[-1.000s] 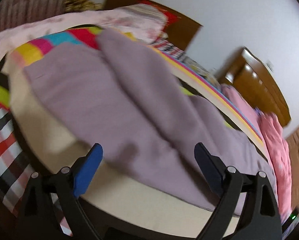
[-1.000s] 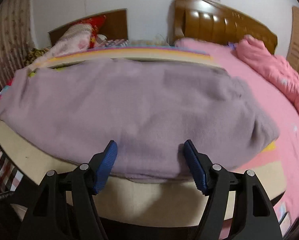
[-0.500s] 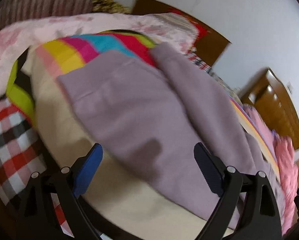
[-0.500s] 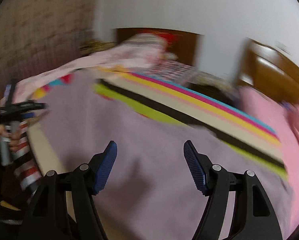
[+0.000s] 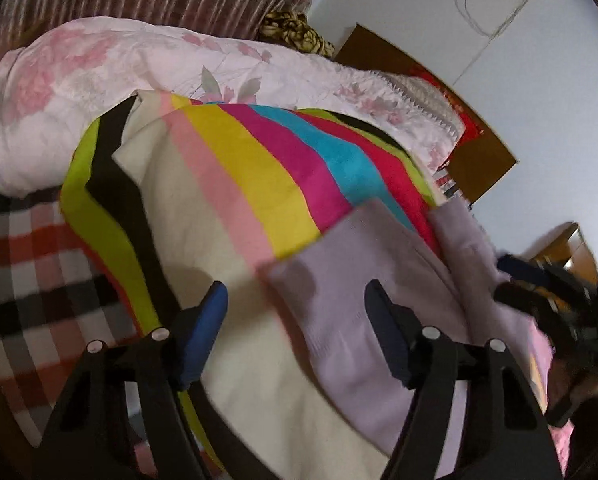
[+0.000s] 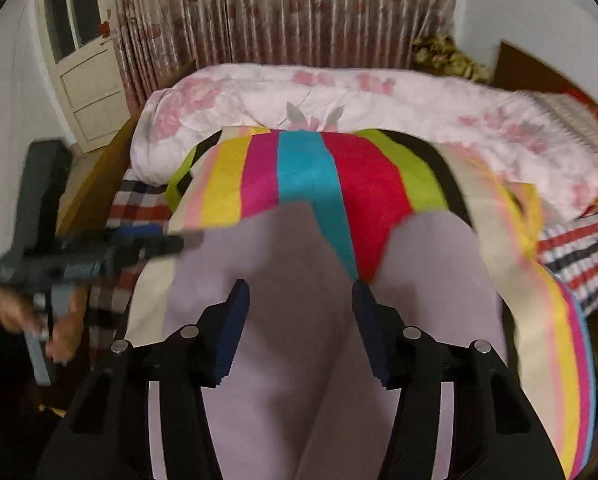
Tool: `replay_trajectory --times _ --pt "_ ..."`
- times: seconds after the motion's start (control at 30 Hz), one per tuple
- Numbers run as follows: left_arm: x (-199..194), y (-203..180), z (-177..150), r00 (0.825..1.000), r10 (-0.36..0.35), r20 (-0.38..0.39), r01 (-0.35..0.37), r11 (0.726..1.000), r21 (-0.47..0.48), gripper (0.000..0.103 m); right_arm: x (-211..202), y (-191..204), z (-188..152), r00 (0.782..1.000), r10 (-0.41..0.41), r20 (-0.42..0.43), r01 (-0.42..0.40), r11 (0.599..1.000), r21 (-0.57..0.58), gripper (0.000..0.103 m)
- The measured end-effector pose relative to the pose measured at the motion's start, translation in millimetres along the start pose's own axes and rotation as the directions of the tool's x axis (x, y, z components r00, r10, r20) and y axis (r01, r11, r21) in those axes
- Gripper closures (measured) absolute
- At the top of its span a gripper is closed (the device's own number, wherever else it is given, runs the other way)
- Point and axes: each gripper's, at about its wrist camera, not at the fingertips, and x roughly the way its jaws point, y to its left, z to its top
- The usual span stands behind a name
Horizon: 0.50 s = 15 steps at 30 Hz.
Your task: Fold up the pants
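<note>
Lilac pants lie on a striped sheet, legs pointing toward the floral quilt. My left gripper hovers over the corner of one leg's cuff. Its jaws are closing with the cuff edge under the gap, and the pads are not pressing on it. In the right wrist view, the pants show two leg ends with striped sheet between them. My right gripper hangs above the inner edge of the left leg, jaws closing, pads clear of the cloth. The left gripper is beside that leg, and the right gripper shows blurred.
A pink floral quilt is bunched behind the sheet. A checked blanket hangs at the left edge of the bed. Behind are a curtain, a white door and a brown headboard. A hand grips the left tool.
Both views have swung from the body of the pants toward the leg ends and the quilt, the right one much farther. Both pairs of jaws stand narrower than before.
</note>
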Motion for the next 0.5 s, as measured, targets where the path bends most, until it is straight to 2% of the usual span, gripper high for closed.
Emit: replay_trajectory --times 0.13,0.23,0.3,0.37,0.4,0.43,0.5 --pt "29 -8 11 0.997 0.056 -0.046 -0.051 0.994 0.096 0.034 52 -14 25 0.996 0.040 -0.074 -0.039 0.999 0.023 0.055" --pt "45 -10 6 0.994 0.076 -0.075 -0.065 0.988 0.143 0.034 80 -16 23 0.990 0.040 -0.134 -0.038 0.999 0.022 0.061" --pt "47 -12 2 0.993 0.095 -0.069 -0.082 0.982 0.170 0.037 80 -17 19 0.990 0.086 -0.111 -0.085 0.996 0.015 0.073" --pt "44 -20 0 0.994 0.086 -0.069 -0.069 0.973 0.219 0.061 73 -10 14 0.992 0.085 -0.089 -0.089 0.995 -0.045 0.086" --pt "39 -26 -1 0.993 0.094 -0.065 -0.075 0.965 0.250 0.081 72 -7 14 0.993 0.082 -0.082 -0.088 0.994 -0.066 0.088" --pt "35 -32 -3 0.993 0.101 -0.059 -0.082 0.959 0.272 0.092 65 -2 12 0.995 0.076 -0.065 -0.082 0.993 -0.088 0.089" --pt "18 -46 -6 0.994 0.106 -0.009 -0.098 0.944 0.315 0.094 52 2 14 0.998 0.062 -0.025 -0.065 0.993 -0.103 0.090"
